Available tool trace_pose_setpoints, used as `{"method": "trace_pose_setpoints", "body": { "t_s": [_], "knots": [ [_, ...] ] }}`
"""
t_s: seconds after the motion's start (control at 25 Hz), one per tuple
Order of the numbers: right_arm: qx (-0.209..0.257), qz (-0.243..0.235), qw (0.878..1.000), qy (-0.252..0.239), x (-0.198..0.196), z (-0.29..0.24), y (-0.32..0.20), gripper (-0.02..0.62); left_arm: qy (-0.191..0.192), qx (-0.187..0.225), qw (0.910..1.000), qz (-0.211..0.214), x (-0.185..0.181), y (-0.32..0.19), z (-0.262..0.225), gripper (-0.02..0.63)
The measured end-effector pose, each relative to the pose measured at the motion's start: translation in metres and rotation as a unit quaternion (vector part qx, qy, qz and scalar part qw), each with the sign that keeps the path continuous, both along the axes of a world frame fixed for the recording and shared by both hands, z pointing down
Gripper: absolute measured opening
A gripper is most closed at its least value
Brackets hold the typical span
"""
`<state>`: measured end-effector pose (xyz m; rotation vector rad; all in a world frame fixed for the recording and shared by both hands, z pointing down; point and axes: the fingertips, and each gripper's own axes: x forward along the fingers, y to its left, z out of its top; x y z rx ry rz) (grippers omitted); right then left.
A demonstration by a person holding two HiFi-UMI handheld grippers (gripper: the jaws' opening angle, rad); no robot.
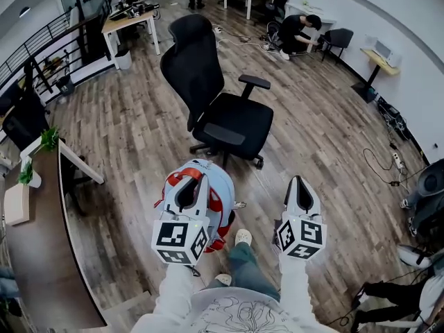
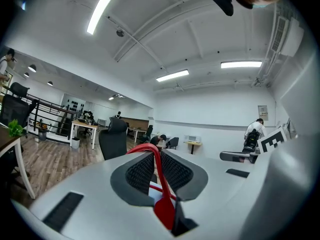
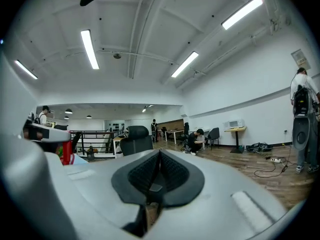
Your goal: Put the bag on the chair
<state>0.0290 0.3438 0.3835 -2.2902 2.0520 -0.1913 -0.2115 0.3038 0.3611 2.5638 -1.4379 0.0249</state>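
The left gripper [image 1: 189, 184] was clamped on the red strap [image 2: 159, 169] of the bag [image 1: 219, 179], which hung just before the chair [image 1: 232, 123]. The right gripper [image 1: 299, 190] was closed on nothing. Open wooden floor [image 1: 139, 137] lay around the chair, and a desk [image 1: 38, 255] stood at the left.

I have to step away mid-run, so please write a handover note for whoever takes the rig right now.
Left hand-held gripper: shut on the bag's red strap, with the bag carried under it.
Right hand-held gripper: shut, holding nothing.
Chair: ahead on the wood floor, with nothing on its seat.
Done: the bag is picked up.
Left: walk to the chair, set the bag on the seat, open the left gripper.
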Motion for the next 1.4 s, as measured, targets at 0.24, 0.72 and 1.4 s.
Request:
{"method": "trace_pose_setpoints", "body": {
  "t_s": [0.24,0.72,1.4],
  "knots": [
    [0.005,-0.019,1.000,-0.004,0.033,-0.005,-0.073,0.011,-0.002,0.005,0.9996,-0.029,0.024,-0.064,-0.007,0.044],
    [0.028,-0.057,0.998,-0.006,0.097,-0.025,-0.215,0.011,0.018,0.017,0.9975,-0.066,0.084,-0.191,-0.025,0.044],
    [-0.002,-0.050,0.998,-0.026,0.156,0.008,-0.302,0.012,0.015,0.000,0.9980,-0.062,0.132,-0.286,-0.014,0.046]
  ]
}}
